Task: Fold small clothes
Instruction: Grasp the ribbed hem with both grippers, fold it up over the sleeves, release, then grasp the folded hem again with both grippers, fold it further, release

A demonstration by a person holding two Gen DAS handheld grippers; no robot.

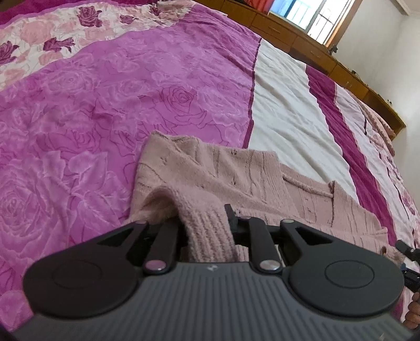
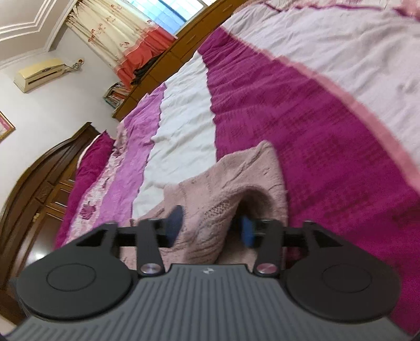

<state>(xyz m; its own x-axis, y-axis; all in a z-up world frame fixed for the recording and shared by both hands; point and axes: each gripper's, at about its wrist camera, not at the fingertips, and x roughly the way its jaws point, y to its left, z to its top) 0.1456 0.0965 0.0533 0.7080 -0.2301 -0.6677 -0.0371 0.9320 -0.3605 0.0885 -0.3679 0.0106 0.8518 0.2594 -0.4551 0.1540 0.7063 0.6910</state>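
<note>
A pink knitted sweater (image 1: 210, 170) lies partly folded on the bed's pink and magenta floral cover (image 1: 105, 105). My left gripper (image 1: 203, 217) is shut on the sweater's ribbed edge, which bunches up between its fingers and hangs toward the camera. In the right wrist view the same sweater (image 2: 236, 178) rises in a loose fold over the magenta stripe of the cover (image 2: 328, 144). My right gripper (image 2: 210, 223) is open: the fold sits between the two blue pads (image 2: 246, 230), with a dark gap beside the right one.
A low wooden cabinet (image 1: 315, 49) runs along the far side of the bed under a window (image 1: 309, 13). A carved wooden headboard (image 2: 39, 170), a wall air conditioner (image 2: 39, 73) and curtains (image 2: 118, 34) show at the left. A hand (image 1: 414, 312) is at the right edge.
</note>
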